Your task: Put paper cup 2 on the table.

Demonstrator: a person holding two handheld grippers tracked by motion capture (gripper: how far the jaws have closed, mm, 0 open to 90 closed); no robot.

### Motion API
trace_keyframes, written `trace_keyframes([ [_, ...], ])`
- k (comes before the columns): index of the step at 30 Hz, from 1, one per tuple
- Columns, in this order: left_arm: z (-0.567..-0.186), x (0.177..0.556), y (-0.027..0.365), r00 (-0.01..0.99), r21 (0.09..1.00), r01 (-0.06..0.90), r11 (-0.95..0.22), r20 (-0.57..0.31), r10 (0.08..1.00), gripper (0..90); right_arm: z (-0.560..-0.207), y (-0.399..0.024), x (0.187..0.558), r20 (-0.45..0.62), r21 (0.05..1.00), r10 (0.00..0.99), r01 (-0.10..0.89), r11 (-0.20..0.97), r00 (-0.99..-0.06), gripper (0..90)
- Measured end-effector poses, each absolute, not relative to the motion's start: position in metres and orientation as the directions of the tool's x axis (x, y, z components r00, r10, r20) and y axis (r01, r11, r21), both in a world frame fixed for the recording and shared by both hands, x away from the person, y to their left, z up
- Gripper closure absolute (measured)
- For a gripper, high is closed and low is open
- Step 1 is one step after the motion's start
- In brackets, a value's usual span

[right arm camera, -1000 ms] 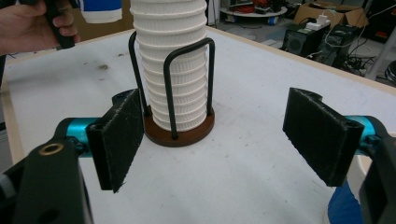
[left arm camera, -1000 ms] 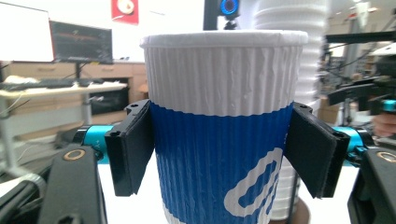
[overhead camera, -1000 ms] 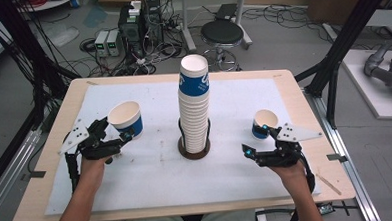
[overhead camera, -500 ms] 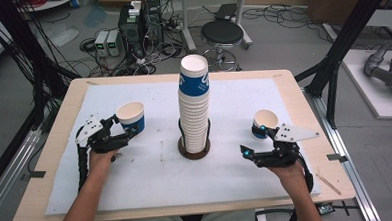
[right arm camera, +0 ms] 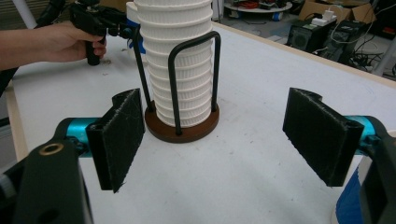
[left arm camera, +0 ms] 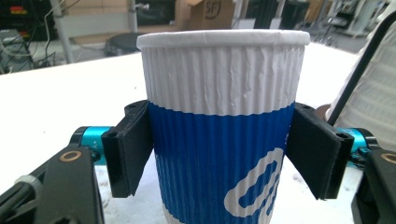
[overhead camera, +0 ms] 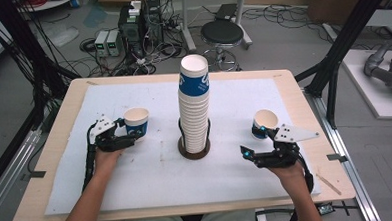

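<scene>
A blue-and-white ribbed paper cup (overhead camera: pixel 136 122) (left arm camera: pixel 219 116) stands upright on the white mat at the left. My left gripper (overhead camera: pixel 133 135) (left arm camera: pixel 222 140) has one jaw on each side of it. The jaws have just been opening, and the pads now rest at the cup's sides without squeezing it. At the right my right gripper (overhead camera: pixel 250 140) (right arm camera: pixel 219 135) is open and empty, and it faces the tall stack of cups (overhead camera: pixel 194 105) (right arm camera: pixel 180 60) in its wire holder (overhead camera: pixel 193 151). A second paper cup (overhead camera: pixel 264 122) stands just beyond the right gripper.
The stack in its holder takes up the middle of the wooden table (overhead camera: pixel 38 202), which a white mat (overhead camera: pixel 157 187) covers. Black frame posts rise at both sides, and a stool (overhead camera: pixel 222 33) and cables lie on the floor beyond the far edge.
My left hand has brought its cup a little toward the stack and down onto the mat, and the cup has gone from tilted to upright. The right gripper has stayed in place.
</scene>
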State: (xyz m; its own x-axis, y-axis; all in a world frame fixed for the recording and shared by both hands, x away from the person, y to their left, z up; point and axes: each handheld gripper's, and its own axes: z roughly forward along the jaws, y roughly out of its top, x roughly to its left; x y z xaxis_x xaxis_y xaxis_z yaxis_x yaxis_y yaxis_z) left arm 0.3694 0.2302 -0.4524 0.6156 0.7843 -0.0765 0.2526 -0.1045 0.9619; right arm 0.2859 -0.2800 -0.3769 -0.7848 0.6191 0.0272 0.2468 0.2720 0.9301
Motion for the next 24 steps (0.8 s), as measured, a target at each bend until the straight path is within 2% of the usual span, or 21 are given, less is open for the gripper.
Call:
trace_keyframes([
  [11, -0.447, 0.36, 0.225, 0.609, 0.923, 0.282, -0.26, 0.037, 0.792, 26.0, -0.376, -0.282, 0.284, 0.029, 0.93, 0.626, 0.25, 0.268, -0.779, 21.3],
  [21, -0.447, 0.346, 0.233, 0.6, 0.904, 0.318, -0.286, 0.042, 0.799, 24.3, -0.377, -0.282, 0.284, 0.028, 0.929, 0.624, 0.25, 0.271, -0.781, 21.3],
  [24, -0.449, 0.344, 0.237, 0.601, 0.908, 0.33, -0.258, 0.009, 0.799, 22.9, -0.378, -0.282, 0.284, 0.031, 0.926, 0.626, 0.257, 0.275, -0.78, 21.3],
])
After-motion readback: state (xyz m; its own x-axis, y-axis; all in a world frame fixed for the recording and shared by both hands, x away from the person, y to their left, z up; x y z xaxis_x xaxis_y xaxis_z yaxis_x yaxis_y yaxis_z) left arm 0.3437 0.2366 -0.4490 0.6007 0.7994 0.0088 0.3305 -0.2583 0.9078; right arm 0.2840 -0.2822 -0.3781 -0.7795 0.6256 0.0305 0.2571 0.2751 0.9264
